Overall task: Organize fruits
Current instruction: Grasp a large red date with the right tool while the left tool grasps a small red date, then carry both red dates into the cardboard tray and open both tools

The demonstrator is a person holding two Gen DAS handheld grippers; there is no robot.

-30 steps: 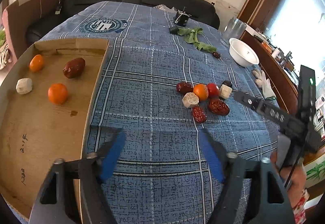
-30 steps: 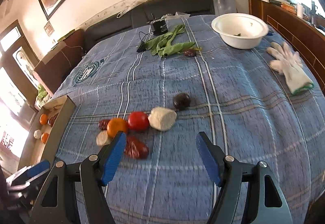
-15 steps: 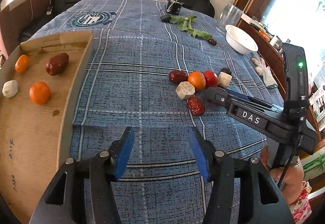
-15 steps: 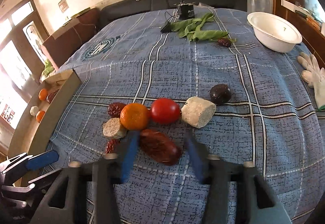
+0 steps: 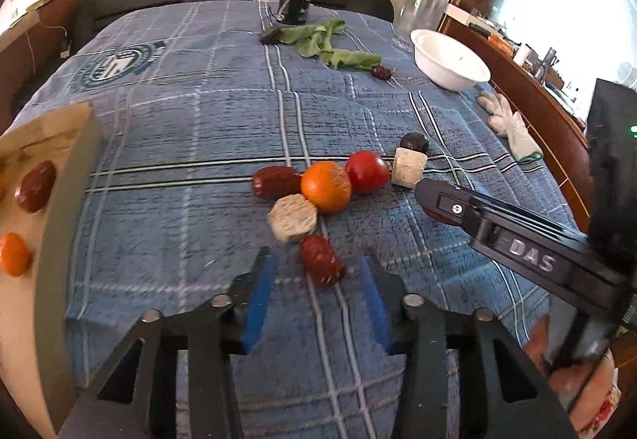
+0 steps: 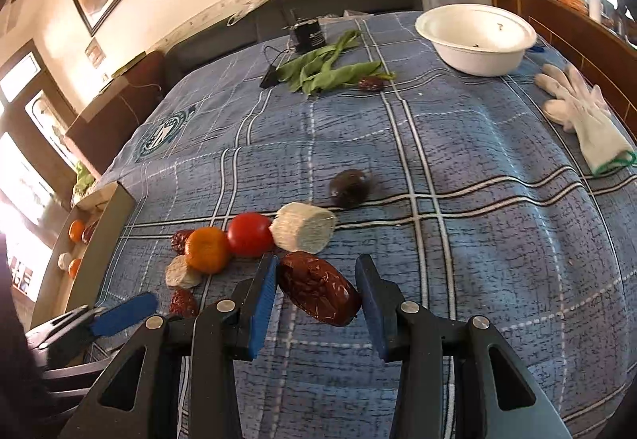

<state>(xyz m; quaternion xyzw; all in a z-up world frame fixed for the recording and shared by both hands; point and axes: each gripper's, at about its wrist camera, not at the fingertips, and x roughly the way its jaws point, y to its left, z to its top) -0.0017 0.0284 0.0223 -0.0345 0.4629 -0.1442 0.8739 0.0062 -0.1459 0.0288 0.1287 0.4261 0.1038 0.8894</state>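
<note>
A cluster of fruit lies on the blue plaid cloth: an orange [image 5: 325, 185], a red tomato [image 5: 366, 171], two pale chunks [image 5: 292, 217] [image 6: 304, 226] and red dates [image 5: 274, 181]. My right gripper [image 6: 316, 289] is shut on a large red date [image 6: 318, 293], both blue pads touching it. My left gripper [image 5: 316, 293] is open around a small red date [image 5: 321, 260], pads apart from it. A cardboard tray [image 5: 65, 200] at the left holds an orange [image 5: 14, 254] and a date [image 5: 38, 186].
A dark round fruit [image 6: 349, 182] lies beyond the cluster. Farther back are green leaves [image 6: 330, 71], another date [image 6: 371, 84], a white bowl [image 6: 475, 37], a white glove [image 6: 581, 116] and a black device [image 6: 306, 35]. A dark sofa stands behind the table.
Both grippers moved forward to the cluster. The right gripper closed on the large date. The left gripper narrowed around the small date.
</note>
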